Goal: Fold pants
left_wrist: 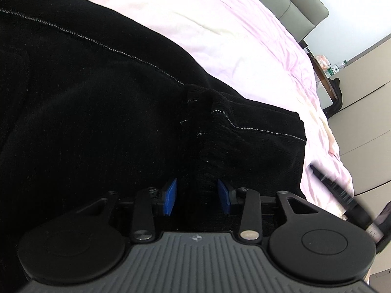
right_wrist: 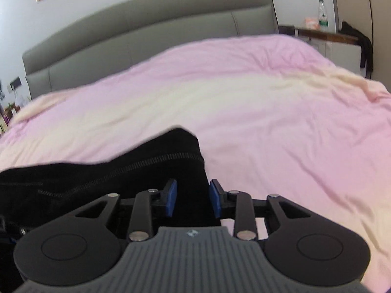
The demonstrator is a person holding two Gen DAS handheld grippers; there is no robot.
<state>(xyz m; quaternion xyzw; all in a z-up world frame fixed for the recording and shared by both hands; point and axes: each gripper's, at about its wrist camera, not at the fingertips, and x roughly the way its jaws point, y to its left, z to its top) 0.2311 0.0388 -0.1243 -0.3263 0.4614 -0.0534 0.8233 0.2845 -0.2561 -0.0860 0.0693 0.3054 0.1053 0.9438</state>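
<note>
Black pants [left_wrist: 97,109] with pale stitching lie on a pink bed cover [left_wrist: 232,36] and fill most of the left wrist view. My left gripper [left_wrist: 197,196] is shut on a bunched ribbed fold of the pants between its blue pads [left_wrist: 171,196]. In the right wrist view my right gripper [right_wrist: 192,197] is shut on another edge of the pants [right_wrist: 136,166], which trail off to the left over the pink cover [right_wrist: 268,122]. The right view is blurred.
A grey padded headboard [right_wrist: 146,31] stands at the far end of the bed. A bedside shelf [right_wrist: 325,34] at the right carries a plastic bottle [right_wrist: 322,12], with a dark item hanging beside it. Pale cabinet doors [left_wrist: 366,97] line the right side.
</note>
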